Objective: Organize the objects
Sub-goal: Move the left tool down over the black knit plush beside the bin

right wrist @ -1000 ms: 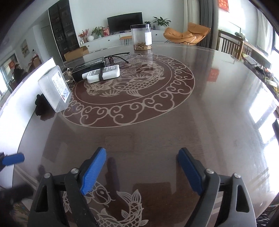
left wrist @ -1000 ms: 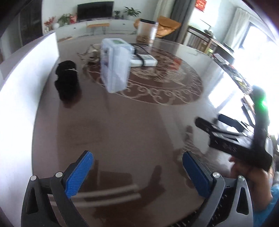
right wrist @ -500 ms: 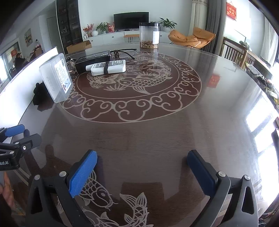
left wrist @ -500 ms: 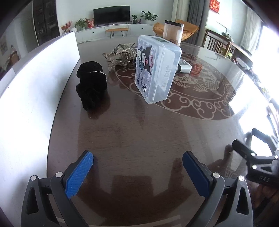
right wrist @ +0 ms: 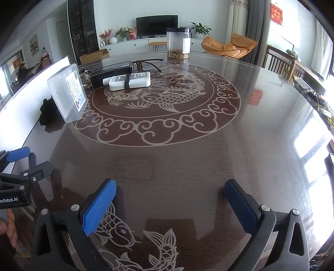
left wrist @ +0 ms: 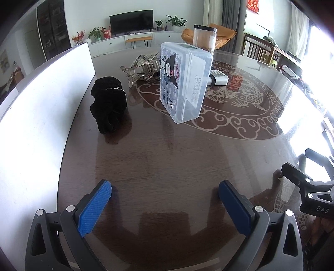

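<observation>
both grippers, left (left wrist: 165, 200) and right (right wrist: 170, 200), fingers apart and empty, low over the table (left wrist: 167, 162). box (left wrist: 183, 83) stands on edge beside scrunchie (left wrist: 108, 104); a careless nudge could topple it.

- Dark round table (right wrist: 187, 162) with pale fish and cloud inlay fills most of both views.
- White panel (left wrist: 41, 108) runs along the left edge of the frame.
- TV (right wrist: 157, 25) is seen at top centre, on the far wall above a white low cabinet (right wrist: 133, 47).
- Potted plants (right wrist: 199, 28) and flowers (right wrist: 106, 34) are set along the cabinet.
- Orange lounge chair (right wrist: 229, 47) sits upper right; wooden chairs (right wrist: 279, 64) further right.
- Red hanging (right wrist: 276, 11) is seen at top right.
- Bright windows (right wrist: 317, 133) wash out the right edge.
</observation>
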The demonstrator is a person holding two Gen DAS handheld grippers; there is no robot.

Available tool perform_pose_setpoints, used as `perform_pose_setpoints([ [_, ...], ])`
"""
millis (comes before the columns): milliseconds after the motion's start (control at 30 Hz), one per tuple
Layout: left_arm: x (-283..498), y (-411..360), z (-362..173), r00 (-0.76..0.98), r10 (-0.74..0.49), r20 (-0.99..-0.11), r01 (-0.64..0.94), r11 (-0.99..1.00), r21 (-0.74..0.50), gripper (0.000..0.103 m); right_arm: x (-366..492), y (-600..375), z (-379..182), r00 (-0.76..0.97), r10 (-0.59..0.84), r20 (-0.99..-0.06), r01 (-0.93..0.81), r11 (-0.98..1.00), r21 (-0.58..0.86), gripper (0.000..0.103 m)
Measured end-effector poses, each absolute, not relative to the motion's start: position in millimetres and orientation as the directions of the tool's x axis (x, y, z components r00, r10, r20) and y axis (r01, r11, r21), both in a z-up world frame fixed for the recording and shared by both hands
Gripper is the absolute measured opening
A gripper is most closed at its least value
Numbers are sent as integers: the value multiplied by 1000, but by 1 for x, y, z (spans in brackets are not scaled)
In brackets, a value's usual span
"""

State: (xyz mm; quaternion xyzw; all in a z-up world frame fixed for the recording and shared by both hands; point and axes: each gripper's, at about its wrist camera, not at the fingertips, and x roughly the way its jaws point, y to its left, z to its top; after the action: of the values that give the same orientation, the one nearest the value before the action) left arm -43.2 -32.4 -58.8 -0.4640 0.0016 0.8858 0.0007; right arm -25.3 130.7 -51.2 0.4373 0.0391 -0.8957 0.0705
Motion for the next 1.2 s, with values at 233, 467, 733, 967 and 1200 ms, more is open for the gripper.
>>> perform_pose_setpoints([
  [233, -43, -32, -58, -564, 3, -826, -8, -1000, 2, 103, -26, 131, -52, -608, -93, -789, 161, -987, -8, 103],
  [467, -38, -48, -10, -697, -53, -715, 101, -995, -24, 103, -26, 131, -51, -608, -93, -788, 162, -987, -8, 103],
  [733, -105, -61, 5, -688, -265, -676, 305, -950, 62, 103, -26, 132, -51, -609, -94, -788, 163, -987, -8, 103],
  [967, -144, 5, -7, -722, 72, -688, -85, -996, -14, 103, -26, 132, -51, -610, -95, -787, 164, -986, -9, 103],
  [1200, -103, 38, -19, -670, 137, -730, -201, -980, 1, 103, -27, 131, -51, -611, -96, -786, 167, -986, -10, 103],
])
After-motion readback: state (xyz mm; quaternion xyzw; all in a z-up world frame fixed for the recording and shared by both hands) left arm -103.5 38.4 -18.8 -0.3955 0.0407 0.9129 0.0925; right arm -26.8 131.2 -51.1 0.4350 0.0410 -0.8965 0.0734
